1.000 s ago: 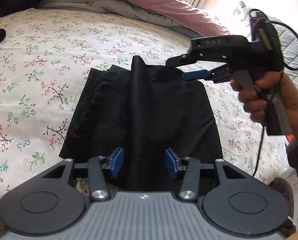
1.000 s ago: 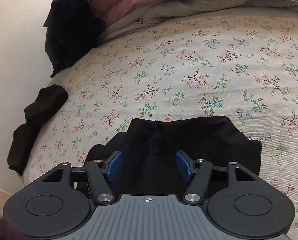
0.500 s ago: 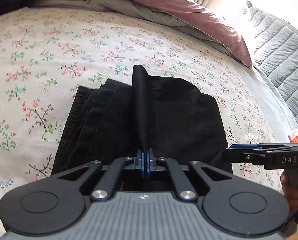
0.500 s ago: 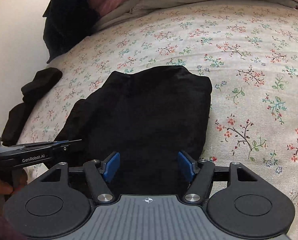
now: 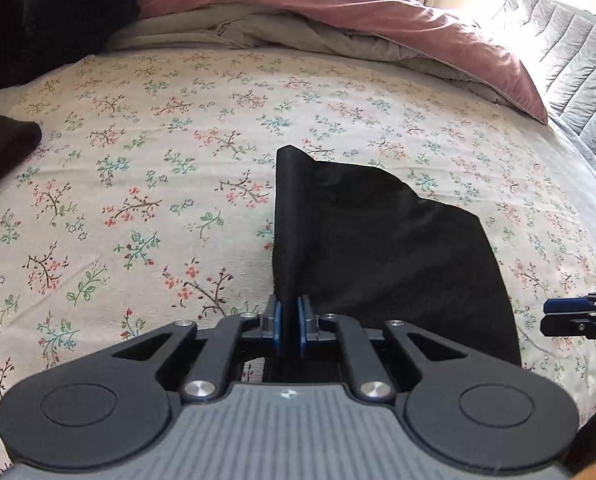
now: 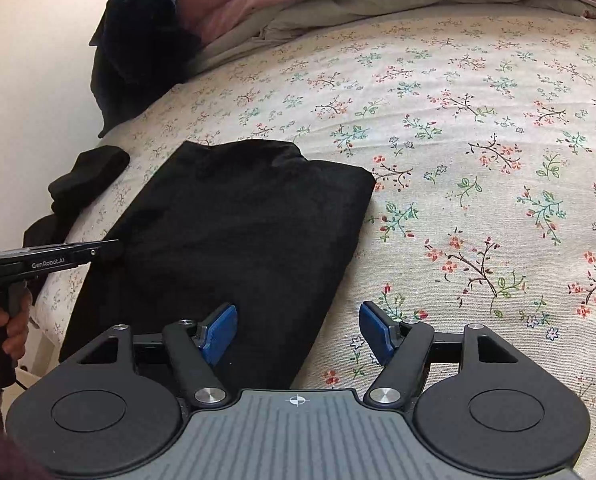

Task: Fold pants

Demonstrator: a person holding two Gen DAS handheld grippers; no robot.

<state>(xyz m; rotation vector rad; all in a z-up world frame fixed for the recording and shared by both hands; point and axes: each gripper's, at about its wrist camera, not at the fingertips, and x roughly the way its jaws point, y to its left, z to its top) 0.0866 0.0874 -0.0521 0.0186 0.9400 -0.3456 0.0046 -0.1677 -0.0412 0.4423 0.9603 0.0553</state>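
Left wrist view shows left tongs [image 5: 289, 326] pinching the black pants [image 5: 397, 248], already folded compact on the floral bed [image 5: 138, 208], possibly one fold left, while the right tongs [image 6: 297, 334] stand wide and empty.

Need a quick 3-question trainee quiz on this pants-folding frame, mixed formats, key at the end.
1. True or false: the left gripper has a ridge of the black pants between its fingers.
2. Multiple choice: what lies between the right gripper fingers? A) a pinched fold of cloth B) only an edge of the pants and bare floral sheet underneath, nothing clamped C) the pink duvet
3. Fill in: the small dark folded item lies at the bed's edge, on the ____ side of the pants in the right wrist view.

Key: 1 true; 2 B; 3 left
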